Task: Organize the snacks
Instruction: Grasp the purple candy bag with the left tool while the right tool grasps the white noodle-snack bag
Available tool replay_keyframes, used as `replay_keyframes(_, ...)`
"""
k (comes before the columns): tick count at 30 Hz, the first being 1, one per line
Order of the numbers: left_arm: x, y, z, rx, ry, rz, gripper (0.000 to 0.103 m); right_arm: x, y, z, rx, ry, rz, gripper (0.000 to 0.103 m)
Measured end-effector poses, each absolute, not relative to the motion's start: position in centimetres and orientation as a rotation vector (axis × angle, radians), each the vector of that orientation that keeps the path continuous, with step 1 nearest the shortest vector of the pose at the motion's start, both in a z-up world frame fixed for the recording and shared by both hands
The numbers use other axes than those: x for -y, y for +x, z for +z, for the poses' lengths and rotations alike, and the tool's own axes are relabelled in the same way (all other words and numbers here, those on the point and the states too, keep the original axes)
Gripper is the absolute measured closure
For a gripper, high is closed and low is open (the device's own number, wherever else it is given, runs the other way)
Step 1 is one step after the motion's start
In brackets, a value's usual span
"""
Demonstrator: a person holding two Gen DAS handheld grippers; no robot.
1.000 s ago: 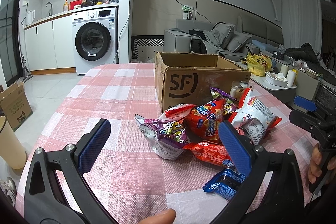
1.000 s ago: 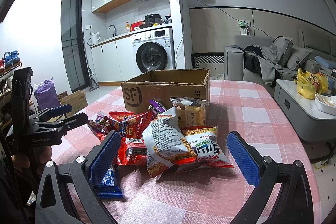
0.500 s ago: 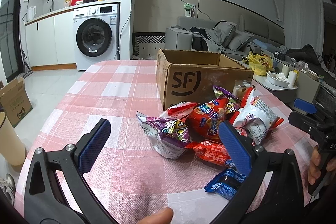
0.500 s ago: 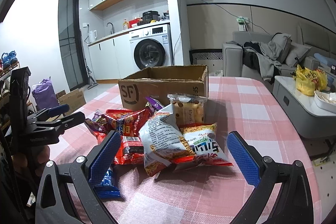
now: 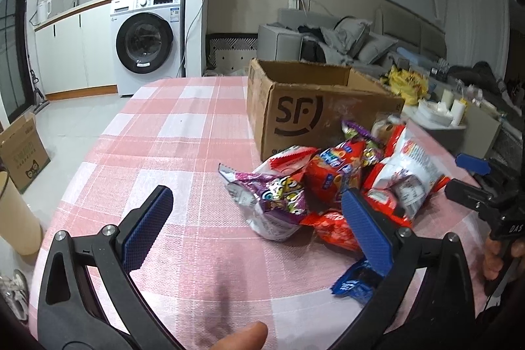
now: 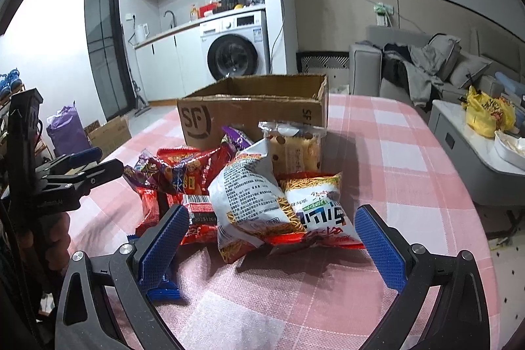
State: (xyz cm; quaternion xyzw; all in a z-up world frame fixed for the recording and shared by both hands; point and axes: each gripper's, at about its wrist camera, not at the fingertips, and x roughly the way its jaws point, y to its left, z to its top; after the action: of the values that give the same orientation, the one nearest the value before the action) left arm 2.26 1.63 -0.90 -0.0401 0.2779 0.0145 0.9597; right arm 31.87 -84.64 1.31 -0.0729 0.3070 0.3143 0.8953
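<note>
Snack pile (image 6: 262,186) beyond open jaws

Glossy foil snack packets (image 6: 249,195), matt corrugated cardboard box (image 5: 308,107), woven checked tablecloth (image 5: 183,133).

Snacks heaped before a box on the counter
The snack packets (image 6: 249,195) are piled against the near side of the cardboard box (image 6: 252,110); the counter (image 5: 183,133) carries both.
</note>
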Motion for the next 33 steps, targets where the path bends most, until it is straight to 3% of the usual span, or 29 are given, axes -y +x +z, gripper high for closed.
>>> replay_keyframes(12, -2.7, 6.0, -2.4, -0.687, -0.081, 0.052, 0.001, 81.8, 34.1, 0.2, -0.712, -0.197, 0.7, 0.001)
replay_keyframes(20, -2.6, 9.0, -3.8, -0.76, -0.08, 0.024, 0.001, 79.9, 35.3, -0.4, -0.735, -0.238, 0.726, 0.017)
replay_keyframes(22, -2.6, 9.9, -4.3, -0.776, -0.075, 0.01, 0.006, 79.4, 35.5, -0.6, -0.737, -0.255, 0.738, 0.023)
replay_keyframes(25, -2.5, 10.6, -4.9, -0.8, -0.105, -0.044, 0.025, 79.0, 35.7, -0.9, -0.742, -0.267, 0.745, 0.031)
replay_keyframes(27, -2.6, 10.9, -5.3, -0.817, -0.128, -0.083, 0.044, 78.9, 35.8, -1.0, -0.752, -0.265, 0.753, 0.039)
replay_keyframes(33, -2.8, 10.8, -5.6, -0.798, -0.148, -0.112, 0.052, 79.5, 35.8, -1.0, -0.756, -0.231, 0.777, 0.052)
